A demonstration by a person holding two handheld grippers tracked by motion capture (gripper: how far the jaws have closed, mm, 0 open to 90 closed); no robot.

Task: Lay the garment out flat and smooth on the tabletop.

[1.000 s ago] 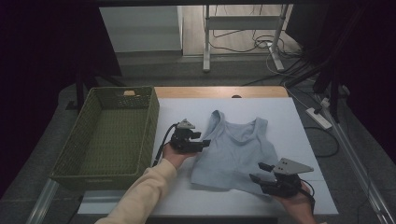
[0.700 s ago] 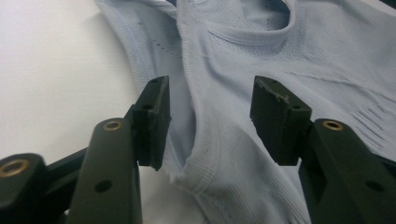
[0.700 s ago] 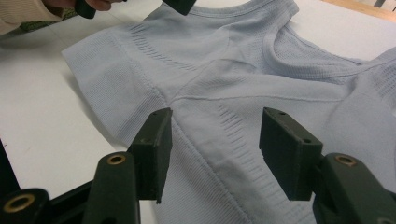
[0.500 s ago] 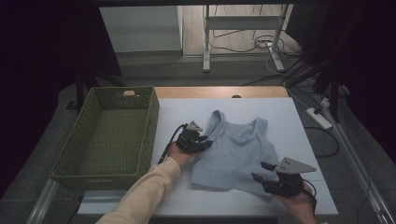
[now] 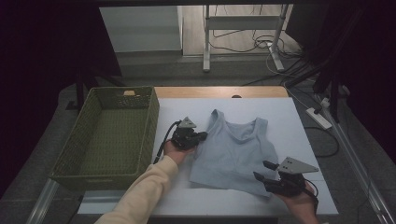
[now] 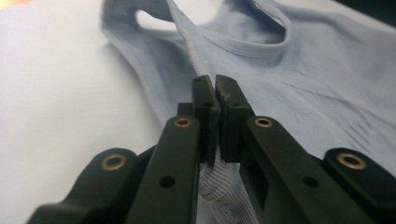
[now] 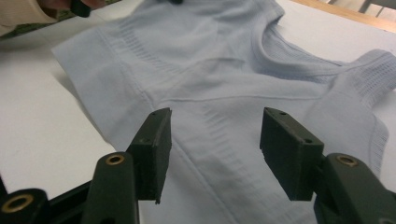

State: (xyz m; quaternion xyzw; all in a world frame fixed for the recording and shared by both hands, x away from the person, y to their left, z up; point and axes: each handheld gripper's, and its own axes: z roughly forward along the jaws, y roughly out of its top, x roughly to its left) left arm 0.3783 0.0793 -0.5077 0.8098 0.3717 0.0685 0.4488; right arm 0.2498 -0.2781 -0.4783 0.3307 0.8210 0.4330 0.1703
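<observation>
High view: left tool (image 5: 201, 136) pinching top's (image 5: 236, 149) side edge, right tool (image 5: 263, 170) spread over hem.

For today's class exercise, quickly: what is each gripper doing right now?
Left gripper: has just closed, shut on the edge of the pale blue ribbed fabric tank top.
Right gripper: open, fingers over the top's hem, nothing held.

Dim room, grey floor (image 5: 154, 70), tangled cables (image 5: 243, 44)
</observation>
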